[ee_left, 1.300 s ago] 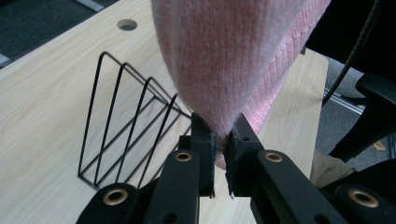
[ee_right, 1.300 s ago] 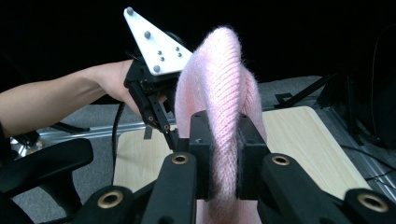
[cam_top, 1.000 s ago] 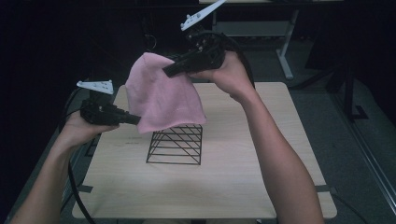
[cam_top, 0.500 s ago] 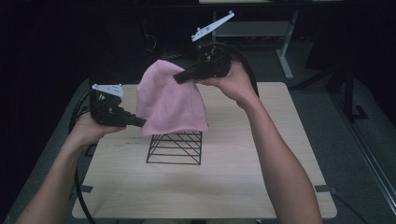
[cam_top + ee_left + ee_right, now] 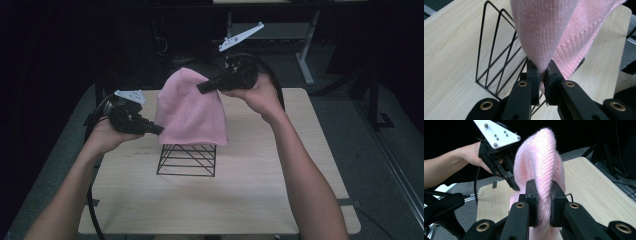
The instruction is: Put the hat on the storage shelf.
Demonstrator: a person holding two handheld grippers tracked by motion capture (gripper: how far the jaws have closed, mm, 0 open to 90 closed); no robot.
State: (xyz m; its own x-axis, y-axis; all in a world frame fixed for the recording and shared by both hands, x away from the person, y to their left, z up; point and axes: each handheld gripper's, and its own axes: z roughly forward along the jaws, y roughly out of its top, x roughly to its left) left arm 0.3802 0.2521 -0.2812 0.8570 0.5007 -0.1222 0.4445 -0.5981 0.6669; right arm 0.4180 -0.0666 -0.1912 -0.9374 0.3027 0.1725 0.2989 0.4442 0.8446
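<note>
A pink knitted cloth [image 5: 191, 110] hangs in the air above a black wire rack [image 5: 187, 160] that stands on the wooden table [image 5: 250, 200]. My left gripper [image 5: 159, 129] is shut on the cloth's lower left edge, and its jaws pinch the knit [image 5: 541, 37] tightly. My right gripper [image 5: 201, 88] is shut on the cloth's upper right part, higher up. In the right gripper view the knit [image 5: 541, 170] bulges up between the jaws, with the left gripper [image 5: 515, 188] beyond it. The rack [image 5: 496, 60] shows just under the cloth.
The table's far edge borders a dark floor with a white-legged stand [image 5: 305, 65] behind. A cable [image 5: 92, 210] trails off the table's left side. Bare wood lies in front of the rack and to its right.
Both grippers have carried the cloth to the right and a little lower. It now hangs over the wire rack, and the left gripper has risen closer to it.
</note>
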